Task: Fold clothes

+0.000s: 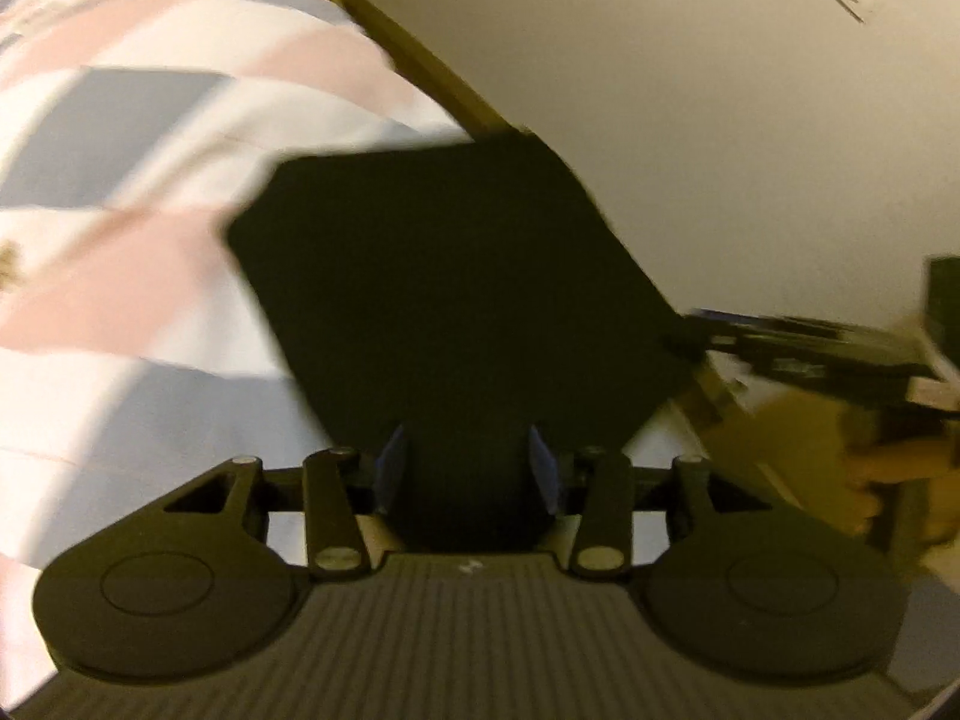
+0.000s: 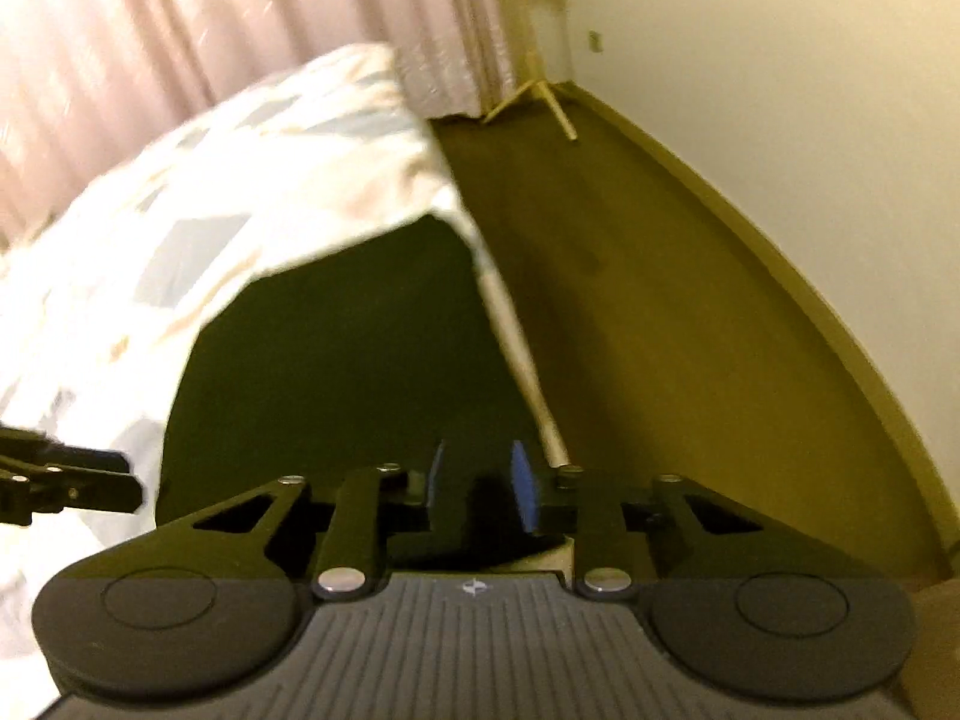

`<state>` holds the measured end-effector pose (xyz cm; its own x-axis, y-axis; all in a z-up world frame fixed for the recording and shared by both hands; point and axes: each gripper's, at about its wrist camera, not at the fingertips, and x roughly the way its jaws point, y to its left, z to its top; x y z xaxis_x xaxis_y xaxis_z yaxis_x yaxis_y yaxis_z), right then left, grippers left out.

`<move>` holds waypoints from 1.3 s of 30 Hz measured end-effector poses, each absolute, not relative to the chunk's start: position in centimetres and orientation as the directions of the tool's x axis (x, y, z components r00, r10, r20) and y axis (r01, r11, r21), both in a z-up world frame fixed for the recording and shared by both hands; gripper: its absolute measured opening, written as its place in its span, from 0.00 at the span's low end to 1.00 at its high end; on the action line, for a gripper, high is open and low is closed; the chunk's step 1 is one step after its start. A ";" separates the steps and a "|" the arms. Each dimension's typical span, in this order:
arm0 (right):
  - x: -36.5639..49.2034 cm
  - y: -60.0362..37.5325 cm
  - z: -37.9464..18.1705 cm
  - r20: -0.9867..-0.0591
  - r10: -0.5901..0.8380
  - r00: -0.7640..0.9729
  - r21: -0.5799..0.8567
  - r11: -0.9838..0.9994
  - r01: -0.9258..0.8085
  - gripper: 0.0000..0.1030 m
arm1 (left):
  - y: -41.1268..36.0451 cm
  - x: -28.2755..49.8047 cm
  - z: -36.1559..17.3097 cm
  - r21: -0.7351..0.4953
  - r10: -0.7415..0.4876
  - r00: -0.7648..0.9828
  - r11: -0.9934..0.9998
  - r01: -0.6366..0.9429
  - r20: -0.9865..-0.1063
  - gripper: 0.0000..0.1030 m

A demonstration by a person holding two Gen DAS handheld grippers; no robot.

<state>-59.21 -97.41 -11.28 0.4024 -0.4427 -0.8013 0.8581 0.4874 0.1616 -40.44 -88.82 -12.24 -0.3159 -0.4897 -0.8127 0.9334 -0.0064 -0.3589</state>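
Note:
A black garment [image 1: 456, 282] lies folded flat on the checked bedspread [image 1: 138, 138], near the bed's edge. My left gripper [image 1: 468, 468] has its blue pads on either side of the garment's near edge, with a wide gap; the frame is blurred. The right gripper shows in the left wrist view [image 1: 696, 330] at the garment's right corner. In the right wrist view the garment [image 2: 336, 360] fills the middle, and my right gripper [image 2: 477, 486] holds its near edge between closely set pads. The left gripper shows at the left there [image 2: 120, 480].
The bedspread [image 2: 198, 210] covers the bed. A wooden bed frame edge [image 1: 420, 54] runs beside a cream wall [image 1: 690, 90]. Brown floor [image 2: 630, 300], pink curtains [image 2: 180, 18] and thin wooden legs [image 2: 540, 96] lie beyond.

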 end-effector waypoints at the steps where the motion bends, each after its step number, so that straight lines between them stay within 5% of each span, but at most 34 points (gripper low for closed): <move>1: -58.9 -97.2 -12.3 -0.816 -0.431 0.386 0.149 0.488 0.860 0.17 | -88.9 -41.9 -13.4 -0.341 -0.481 -0.310 -0.025 0.940 -0.820 0.36; 5: -57.7 -98.1 -16.8 -0.863 -0.362 0.352 0.139 0.501 0.854 0.20 | -88.7 -45.3 -17.8 -0.217 -0.459 -0.243 -0.110 0.970 -0.855 0.27; 10: -58.2 -99.3 -16.1 -0.879 -0.286 0.381 0.204 0.498 0.843 0.19 | -87.9 -43.1 -15.7 -0.247 -0.477 -0.248 -0.066 0.967 -0.843 0.14; 15: -58.0 -101.1 -10.1 -0.791 -0.387 0.475 0.272 0.472 0.838 0.19 | -89.0 -38.9 -11.9 -0.212 -0.557 -0.176 0.001 0.977 -0.811 0.18; 21: -52.1 -106.9 -10.1 -0.724 -0.474 0.502 0.212 0.540 0.815 0.19 | -92.9 -32.4 -10.5 -0.193 -0.605 -0.115 0.066 0.979 -0.788 0.18; 31: -50.7 -111.5 -17.5 -0.783 -0.401 0.475 0.239 0.510 0.826 0.19 | -98.7 -32.1 -16.9 -0.100 -0.511 -0.024 0.122 0.987 -0.859 0.19; 39: -55.8 -109.1 -13.2 -0.739 -0.429 0.520 0.311 0.468 0.827 0.22 | -98.1 -33.7 -14.5 -0.037 -0.479 0.031 0.133 0.990 -0.877 0.19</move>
